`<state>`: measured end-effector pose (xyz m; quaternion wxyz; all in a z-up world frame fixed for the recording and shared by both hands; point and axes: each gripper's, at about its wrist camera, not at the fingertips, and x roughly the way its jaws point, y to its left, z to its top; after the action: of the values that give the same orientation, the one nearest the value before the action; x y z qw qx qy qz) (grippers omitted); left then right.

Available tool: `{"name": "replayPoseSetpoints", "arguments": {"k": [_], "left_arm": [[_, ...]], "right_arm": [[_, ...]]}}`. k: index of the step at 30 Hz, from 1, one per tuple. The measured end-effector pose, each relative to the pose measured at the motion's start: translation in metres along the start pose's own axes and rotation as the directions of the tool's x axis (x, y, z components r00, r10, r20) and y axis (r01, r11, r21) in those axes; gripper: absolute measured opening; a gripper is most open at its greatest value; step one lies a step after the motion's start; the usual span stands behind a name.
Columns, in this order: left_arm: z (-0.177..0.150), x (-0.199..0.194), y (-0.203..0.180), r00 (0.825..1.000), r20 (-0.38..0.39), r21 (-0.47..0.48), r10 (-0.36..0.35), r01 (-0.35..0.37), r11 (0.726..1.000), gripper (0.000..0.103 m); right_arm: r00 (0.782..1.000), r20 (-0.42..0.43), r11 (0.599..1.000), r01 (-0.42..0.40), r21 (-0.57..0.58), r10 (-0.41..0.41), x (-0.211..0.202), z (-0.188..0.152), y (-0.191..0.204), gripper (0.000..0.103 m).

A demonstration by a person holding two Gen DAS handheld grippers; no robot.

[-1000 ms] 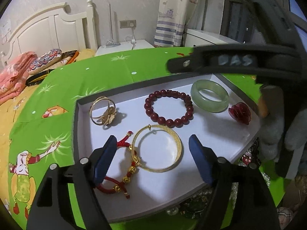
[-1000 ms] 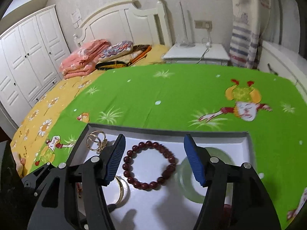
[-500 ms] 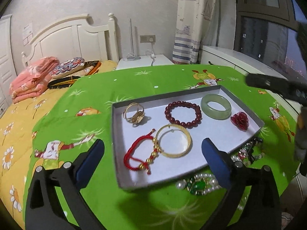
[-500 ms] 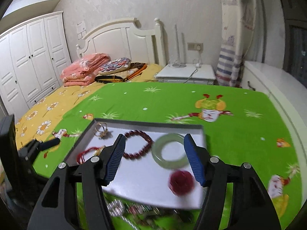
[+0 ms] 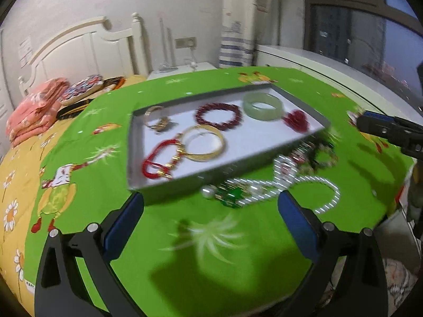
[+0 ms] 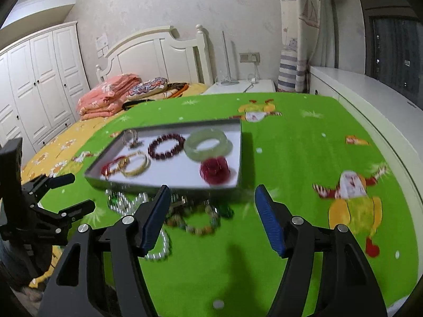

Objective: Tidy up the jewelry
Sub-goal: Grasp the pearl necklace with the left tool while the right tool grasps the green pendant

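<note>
Left gripper (image 5: pixel 210 215): jaws spread wide after just opening, nothing between the blue pads, angled downward.
Right gripper (image 6: pixel 212 216): jaws apart after just opening a little, empty, angled downward.
Placement: each gripper shows at the edge of the other's view.

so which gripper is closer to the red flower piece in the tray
Right. The right gripper sits just in front of the tray's near edge, below the red flower. The left gripper is back toward the tray's opposite corner.

black hand-held gripper (image 5: pixel 211 218) frame, blue finger pads (image 5: pixel 293 218), silver screws.
</note>
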<state>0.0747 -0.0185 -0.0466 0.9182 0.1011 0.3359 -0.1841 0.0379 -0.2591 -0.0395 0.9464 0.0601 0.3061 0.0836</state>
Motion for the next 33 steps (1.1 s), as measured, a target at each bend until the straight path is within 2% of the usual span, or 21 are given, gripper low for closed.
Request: {"name": "replayPoseSetpoints", "arguments": {"k": [4, 6, 9, 11, 15, 17, 20, 25, 27, 29, 33], "left_arm": [[0.0, 0.002, -0.021, 0.999, -0.015, 0.039, -0.049, 0.049, 0.998, 0.098], [0.001, 0.004, -0.031, 0.996, -0.032, 0.048, -0.086, 0.087, 0.995, 0.094], [0.001, 0.009, -0.046, 0.995, -0.046, 0.08, -0.091, 0.094, 0.992, 0.081], [0.0, 0.013, -0.051, 0.993, -0.062, 0.09, -0.096, 0.101, 0.991, 0.067], [-0.004, 0.025, -0.054, 0.991, -0.103, 0.081, -0.09, 0.099, 0.992, 0.059], [-0.006, 0.029, -0.051, 0.988, -0.117, 0.066, -0.097, 0.105, 0.992, 0.051], [-0.005, 0.036, -0.048, 0.985, -0.127, 0.04, -0.114, 0.12, 0.992, 0.05], [0.001, 0.042, -0.053, 0.988, -0.115, 0.049, -0.107, 0.113, 0.992, 0.049], [0.001, 0.042, -0.057, 0.987, -0.109, 0.066, -0.12, 0.128, 0.99, 0.037], [0.001, 0.041, -0.063, 0.986, -0.106, 0.097, -0.128, 0.138, 0.986, 0.008], [-0.004, 0.032, -0.066, 0.993, -0.077, 0.144, -0.09, 0.101, 0.984, 0.007]], "right_arm": [[1.0, -0.018, 1.0, -0.02, 0.006, 0.02, 0.0, -0.017, -0.001, 0.064], [0.999, -0.027, 1.0, -0.029, -0.002, 0.029, 0.002, -0.023, 0.001, 0.064], [0.999, -0.028, 0.999, -0.036, -0.026, 0.035, 0.003, -0.029, 0.007, 0.064], [0.999, -0.027, 0.998, -0.043, -0.044, 0.042, 0.003, -0.032, 0.01, 0.064], [0.998, -0.028, 0.995, -0.052, -0.083, 0.05, 0.002, -0.034, 0.017, 0.064], [0.998, -0.027, 0.994, -0.06, -0.086, 0.058, 0.002, -0.034, 0.019, 0.064], [0.998, -0.029, 0.995, -0.065, -0.08, 0.063, 0.003, -0.035, 0.018, 0.064], [0.997, -0.032, 0.995, -0.065, -0.076, 0.063, 0.003, -0.036, 0.017, 0.064], [0.998, -0.033, 0.995, -0.064, -0.077, 0.062, 0.003, -0.036, 0.017, 0.064], [0.997, -0.037, 0.994, -0.069, -0.079, 0.066, 0.004, -0.036, 0.017, 0.064], [0.994, -0.054, 0.993, -0.098, -0.066, 0.094, 0.011, -0.035, 0.018, 0.059]]}}
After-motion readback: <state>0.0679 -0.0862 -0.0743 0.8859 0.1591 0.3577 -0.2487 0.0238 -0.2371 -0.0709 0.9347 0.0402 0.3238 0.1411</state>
